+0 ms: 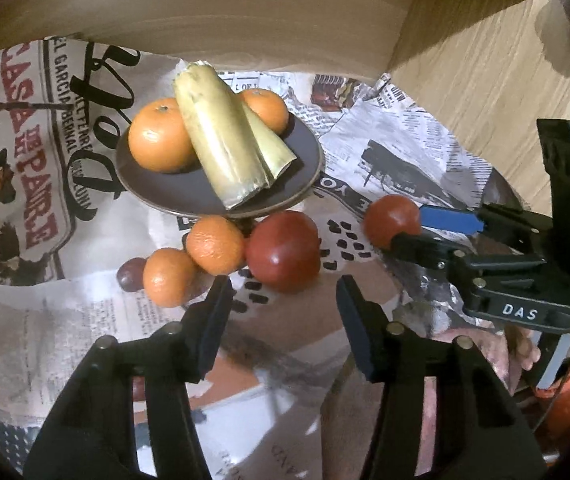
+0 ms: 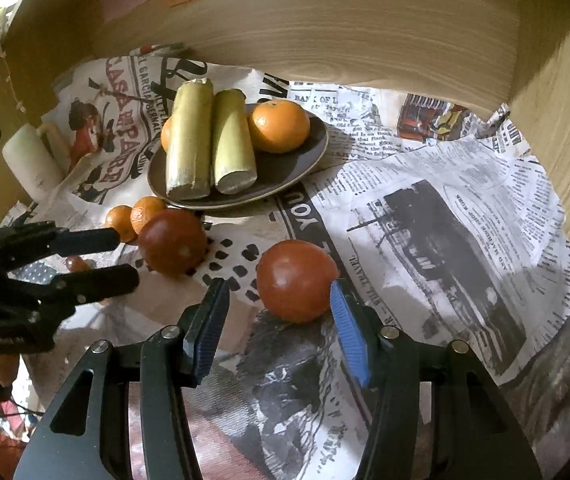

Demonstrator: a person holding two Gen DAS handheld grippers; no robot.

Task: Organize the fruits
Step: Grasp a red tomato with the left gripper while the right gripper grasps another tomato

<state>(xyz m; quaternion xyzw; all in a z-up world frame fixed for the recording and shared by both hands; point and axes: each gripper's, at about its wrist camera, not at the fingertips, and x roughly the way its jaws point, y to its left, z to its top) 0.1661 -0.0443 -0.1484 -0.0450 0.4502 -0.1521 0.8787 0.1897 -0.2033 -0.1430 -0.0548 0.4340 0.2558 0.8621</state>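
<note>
A dark brown plate [image 1: 313,168] [image 2: 319,152] holds two yellow-green cut stalks [image 1: 221,132] and two oranges [image 1: 161,136]. Two more oranges [image 1: 215,244] and a small dark fruit [image 1: 129,276] lie on the newspaper beside a large red fruit [image 1: 283,250] [image 2: 173,240]. My left gripper [image 1: 283,286] [image 2: 127,258] is open, its tips just short of that fruit. A smaller red fruit [image 2: 295,280] [image 1: 391,220] lies at the tips of my right gripper [image 2: 277,285] [image 1: 409,226]. The blue pad is against its right side and the left pad stands apart.
Printed newspaper [image 2: 445,208] covers the surface inside a wooden enclosure, with a back wall [image 2: 325,32] and a right wall [image 2: 565,120]. A white cylinder [image 2: 31,160] lies at the far left. A person's fingers [image 1: 525,344] show behind the right gripper.
</note>
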